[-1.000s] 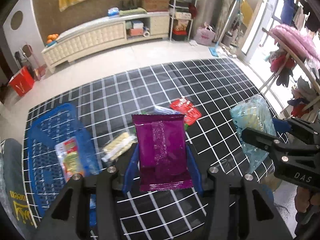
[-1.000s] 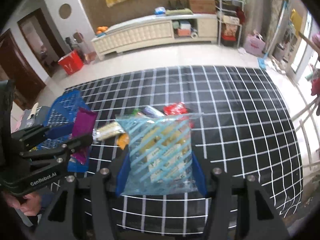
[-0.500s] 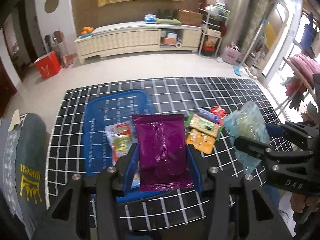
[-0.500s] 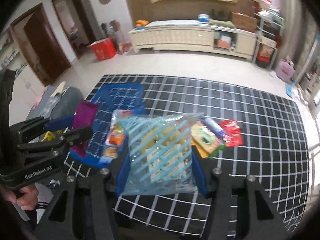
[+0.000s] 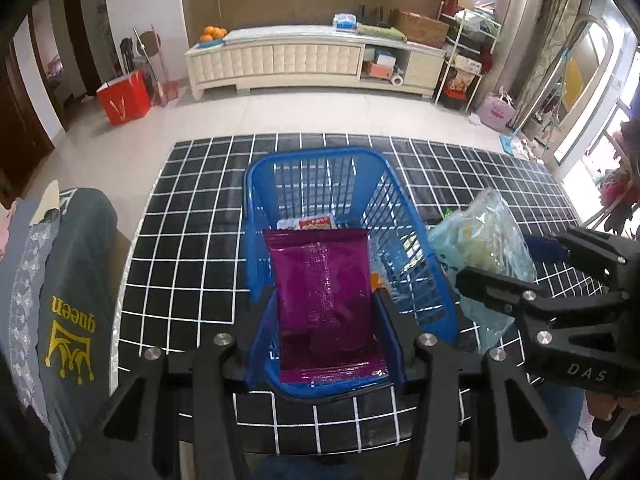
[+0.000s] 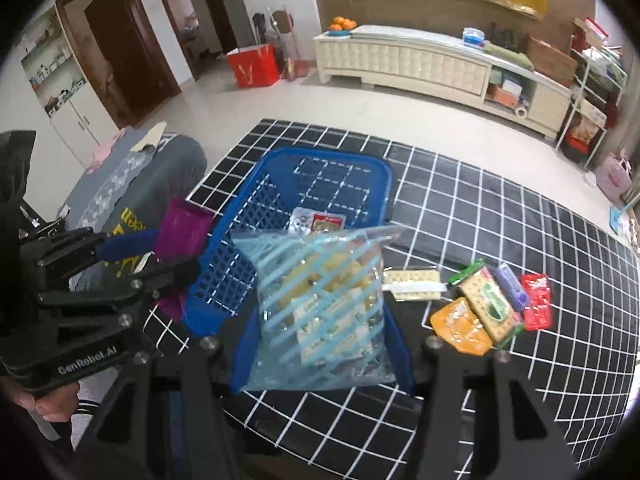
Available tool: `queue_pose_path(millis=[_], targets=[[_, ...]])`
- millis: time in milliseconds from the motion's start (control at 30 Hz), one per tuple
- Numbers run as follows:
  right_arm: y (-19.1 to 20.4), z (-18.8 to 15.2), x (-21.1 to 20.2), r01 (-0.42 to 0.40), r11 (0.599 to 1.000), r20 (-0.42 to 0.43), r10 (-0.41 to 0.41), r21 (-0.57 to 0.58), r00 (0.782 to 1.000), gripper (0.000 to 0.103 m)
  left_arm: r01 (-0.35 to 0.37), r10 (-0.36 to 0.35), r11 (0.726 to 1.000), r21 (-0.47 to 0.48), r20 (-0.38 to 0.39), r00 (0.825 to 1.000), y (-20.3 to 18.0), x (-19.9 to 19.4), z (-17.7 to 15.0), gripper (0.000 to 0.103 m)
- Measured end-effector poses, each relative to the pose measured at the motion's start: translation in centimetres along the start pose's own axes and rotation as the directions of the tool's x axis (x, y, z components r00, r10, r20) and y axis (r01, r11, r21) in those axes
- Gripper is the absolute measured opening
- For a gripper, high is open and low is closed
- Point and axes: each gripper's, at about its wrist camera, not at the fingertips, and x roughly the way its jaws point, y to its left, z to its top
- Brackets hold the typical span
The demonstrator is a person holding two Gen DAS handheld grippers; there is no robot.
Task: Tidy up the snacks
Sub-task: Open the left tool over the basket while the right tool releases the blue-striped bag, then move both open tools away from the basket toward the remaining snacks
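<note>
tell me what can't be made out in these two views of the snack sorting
- Snack already in the blue basket: left wrist view, mostly hidden behind the purple packet.
- Same snack: right wrist view, partly covered by the striped blue bag; print too small.
- Orange pouch and green packet: labels too small.
- Left hand: cut off by the picture's edge.
</note>
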Motion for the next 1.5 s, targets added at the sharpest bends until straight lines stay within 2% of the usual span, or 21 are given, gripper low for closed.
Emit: queue_pose_path(millis=[100,200,367,433,533,667,833,1033,1200,1267,1333,1500], targets=[[0.2,0.0,0.9,-0.022,1.0,-0.013,0.022,-0.003,1.0,0.06,-0.001,0.001,1.0,-0.008,-0.027,1.0,0.5,1.3,-0.1,0.045],[0.1,-0.1,1.8,-0.022,1.0,-0.033,0.022,0.006,0.999,0.06,0.029,-0.029,1.0,-0.01,-0.064,0.997,0.8,2.7,-0.2,0.045],[0.0,-0.1,2.3,-0.025,1.0,-0.043,0.025,0.005,0.999,0.06,0.03,-0.031,0.999,-0.014,-0.079,0.996,0.8,3.7,-0.5,0.046],[0.1,-0.2,2.2,-0.024,1.0,-0.041,0.024,0.001,0.999,0.061,0.035,-0.035,0.999,-0.007,-0.086,0.996,0.6,3.9,-0.6,0.053],[0.3,-0.1,2.4,-0.013,1.0,-0.047,0.013,-0.005,0.999,0.061,0.025,-0.023,0.999,0.029,-0.091,0.996,0.0,3.9,-0.7,0.054],[0.5,-0.1,2.6,-0.015,1.0,-0.052,0.014,-0.019,0.999,0.061,-0.02,0.025,0.998,0.063,-0.074,0.997,-0.5,3.5,-0.8,0.056],[0.8,0.1,2.5,-0.02,0.999,-0.051,0.018,-0.037,0.999,0.061,-0.017,0.019,1.0,0.024,-0.072,0.997,0.5,3.2,-0.7,0.056],[2.1,0.4,3.2,-0.01,0.997,-0.048,0.006,-0.074,0.999,0.063,-0.07,0.072,0.997,0.027,-0.055,0.996,1.3,2.6,-0.9,0.058],[3.0,0.5,2.9,-0.011,0.994,-0.019,0.009,-0.107,1.0,0.064,-0.081,0.081,0.997,0.011,-0.055,0.995,2.2,2.3,-1.2,0.058],[3.3,0.6,2.7,0.003,0.994,-0.015,-0.004,-0.11,1.0,0.07,-0.089,0.089,0.996,0.006,-0.051,0.995,2.3,1.9,-1.3,0.058],[3.3,0.5,2.5,0.013,0.994,-0.013,-0.014,-0.112,1.0,0.072,-0.079,0.079,0.997,0.0,-0.049,0.996,2.4,1.7,-1.4,0.058],[2.2,0.1,1.4,0.027,0.997,-0.004,-0.028,-0.073,1.0,0.072,-0.062,0.062,0.998,0.004,-0.029,0.998,1.6,0.5,-1.3,0.058]])
